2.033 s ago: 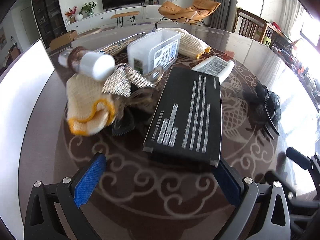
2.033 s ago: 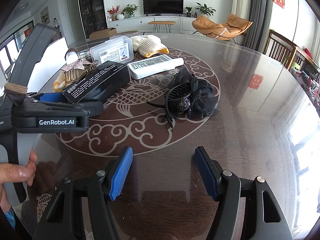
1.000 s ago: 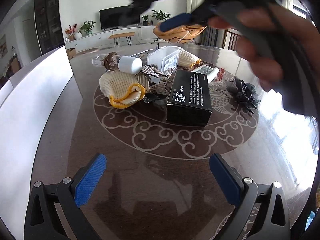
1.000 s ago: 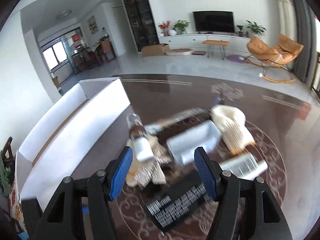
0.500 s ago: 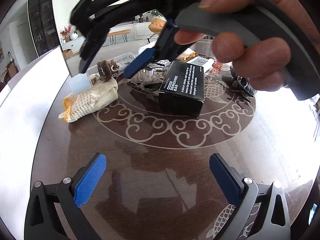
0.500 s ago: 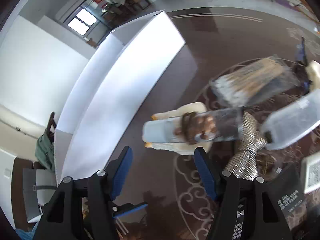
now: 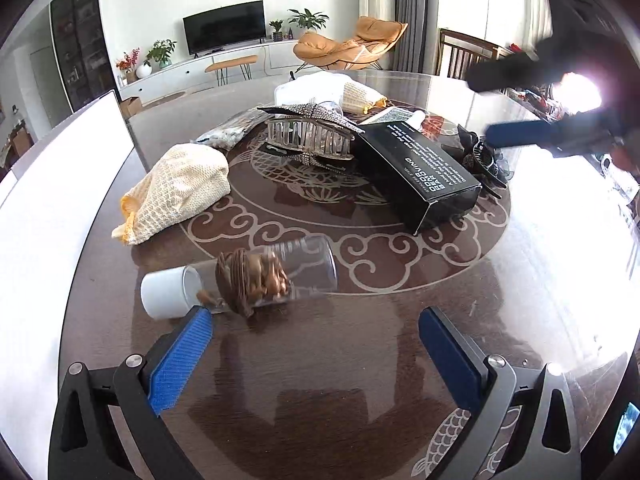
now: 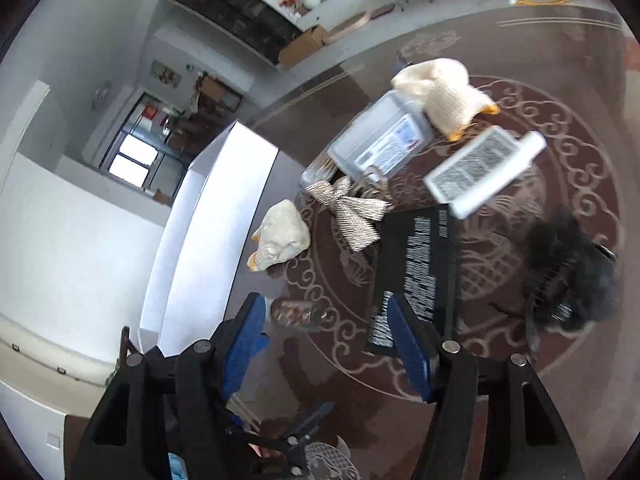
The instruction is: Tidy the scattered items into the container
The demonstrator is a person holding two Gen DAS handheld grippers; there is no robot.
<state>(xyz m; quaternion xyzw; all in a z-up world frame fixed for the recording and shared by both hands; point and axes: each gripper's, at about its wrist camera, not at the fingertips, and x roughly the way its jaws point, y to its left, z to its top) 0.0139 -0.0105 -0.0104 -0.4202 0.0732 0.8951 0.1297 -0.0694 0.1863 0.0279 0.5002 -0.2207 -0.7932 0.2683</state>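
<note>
A clear bottle (image 7: pixel 256 276) with a white cap and brown hair ties round it lies on its side just ahead of my open left gripper (image 7: pixel 316 344), close to its left finger. My right gripper (image 8: pixel 326 344) is open and empty, held high over the table; the bottle (image 8: pixel 294 312) shows far below between its fingers. In the left wrist view the right gripper (image 7: pixel 560 132) is a blurred shape at upper right. The white container (image 7: pixel 44 200) runs along the table's left edge. A cream knitted pouch (image 7: pixel 180 188), silver claw clip (image 7: pixel 312 136) and black box (image 7: pixel 416 168) lie beyond the bottle.
Farther back lie a clear plastic box (image 8: pixel 380 140), a second cream pouch (image 8: pixel 444 92), a white printed pack (image 8: pixel 480 168) and a black flower hair clip (image 8: pixel 572 276). The round glass-topped table (image 7: pixel 320 400) is bare near my left gripper. Chairs stand behind.
The right gripper carried the bottle out of the pile, set it down near the left gripper, let go and rose up and away. The left gripper stayed open.
</note>
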